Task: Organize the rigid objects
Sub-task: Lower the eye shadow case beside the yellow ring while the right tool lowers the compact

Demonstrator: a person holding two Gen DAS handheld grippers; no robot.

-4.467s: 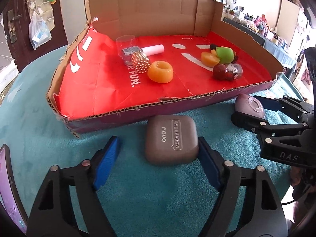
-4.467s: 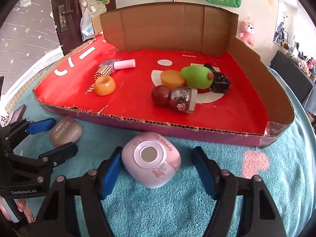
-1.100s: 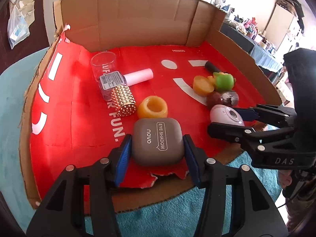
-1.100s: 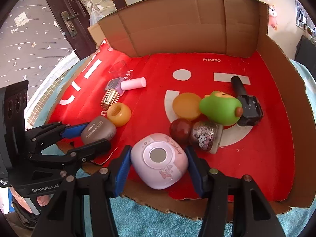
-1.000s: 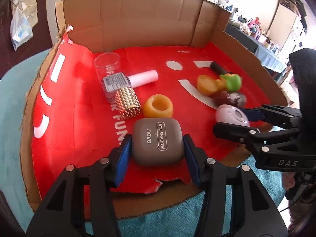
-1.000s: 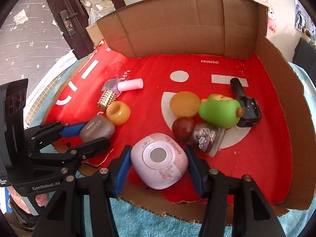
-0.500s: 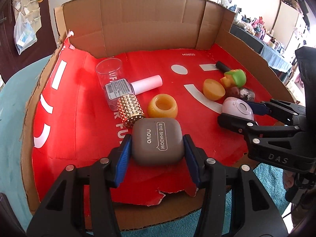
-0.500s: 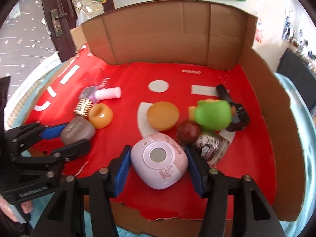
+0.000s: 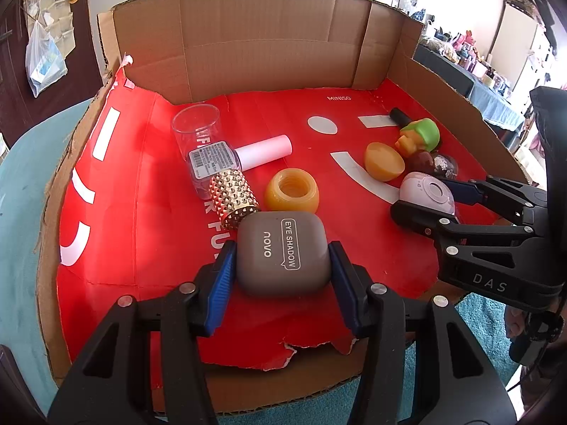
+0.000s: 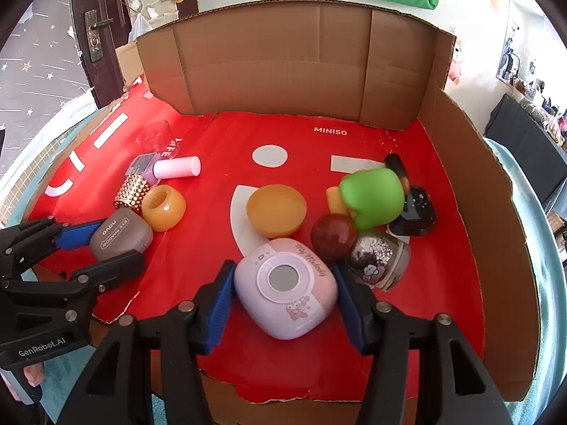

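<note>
My left gripper (image 9: 281, 276) jaws clamp grey rounded plastic eye-shadow case (image 9: 281, 252), lower centre, by its sides | right gripper (image 10: 283, 295) jaws clamp pink rounded plastic case (image 10: 285, 285), lower centre | both seem light, stiff, slick-shelled.

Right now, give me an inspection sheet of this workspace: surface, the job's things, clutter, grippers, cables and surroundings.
Surface: teal towel-like cloth under an open cardboard tray with a red liner, its front edge torn.
Job's things: grey eye shadow case and pink My Melody case, both over the tray floor.
Clutter: clear cup, studded gold cylinder, orange ring, green toy, glitter jar lying loose in the tray.
Grippers: left gripper shut on the grey eye shadow case; right gripper shut on the pink My Melody case.
Cables: nothing seen.
Surroundings: dark door, cluttered shelves at the right.
</note>
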